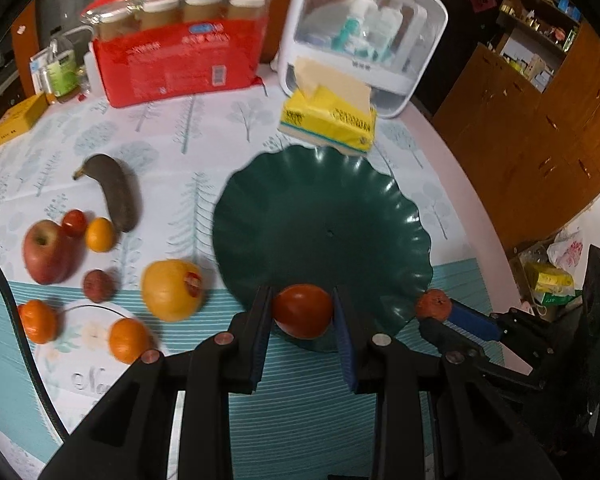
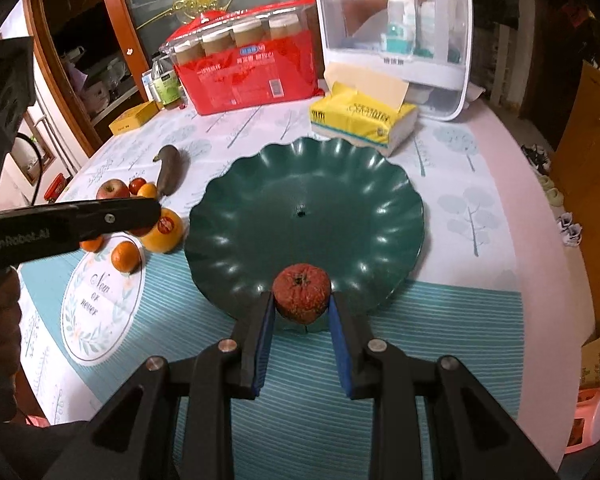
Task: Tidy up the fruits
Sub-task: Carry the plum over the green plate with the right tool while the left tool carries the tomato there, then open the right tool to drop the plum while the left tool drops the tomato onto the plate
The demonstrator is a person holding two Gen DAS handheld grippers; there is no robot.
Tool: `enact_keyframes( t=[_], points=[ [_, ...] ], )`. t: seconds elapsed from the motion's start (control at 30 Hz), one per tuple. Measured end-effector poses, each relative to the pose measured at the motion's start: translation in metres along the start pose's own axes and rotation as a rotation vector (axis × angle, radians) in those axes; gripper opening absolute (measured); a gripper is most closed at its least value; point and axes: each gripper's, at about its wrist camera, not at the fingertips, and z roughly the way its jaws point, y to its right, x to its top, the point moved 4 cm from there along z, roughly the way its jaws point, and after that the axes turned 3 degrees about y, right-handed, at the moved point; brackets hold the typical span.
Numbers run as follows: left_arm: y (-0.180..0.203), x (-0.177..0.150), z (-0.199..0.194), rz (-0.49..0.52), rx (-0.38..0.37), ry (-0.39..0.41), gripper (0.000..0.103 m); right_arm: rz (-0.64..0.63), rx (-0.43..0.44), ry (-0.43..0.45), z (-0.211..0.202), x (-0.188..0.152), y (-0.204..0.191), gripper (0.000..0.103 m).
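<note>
A dark green scalloped plate (image 1: pixel 324 216) sits mid-table, also in the right wrist view (image 2: pixel 304 208). My left gripper (image 1: pixel 303 312) is shut on a smooth red tomato (image 1: pixel 302 311) at the plate's near rim. My right gripper (image 2: pixel 302 300) is shut on a wrinkled red fruit (image 2: pixel 302 293) over the plate's near rim; it also shows in the left wrist view (image 1: pixel 433 304). Left of the plate lie a blackened banana (image 1: pixel 116 192), a red apple (image 1: pixel 46 252), a yellow pear-like fruit (image 1: pixel 172 290), several small oranges (image 1: pixel 128 340) and small red fruits (image 1: pixel 74 223).
Behind the plate stand a yellow tissue pack (image 1: pixel 332 120), a white storage box (image 1: pixel 364 36) with bottles, and a red package of jars (image 1: pixel 180 48). A small yellow box (image 1: pixel 18 118) lies far left. The table edge runs along the right, beside wooden cabinets (image 1: pixel 540 128).
</note>
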Motion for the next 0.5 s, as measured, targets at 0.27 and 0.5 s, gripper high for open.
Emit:
enact_keyframes(
  t=[0.27, 0.5],
  points=[
    [0.015, -0.006, 0.027, 0.014, 0.003, -0.058, 0.028, 0.016, 0.039, -0.045, 0.016, -0.006, 0.008, 0.028],
    [0.01, -0.005, 0.026, -0.013, 0.029, -0.062, 0.043, 0.029, 0.047, -0.071, 0.025, -0.007, 0.01, 0.031]
  ],
)
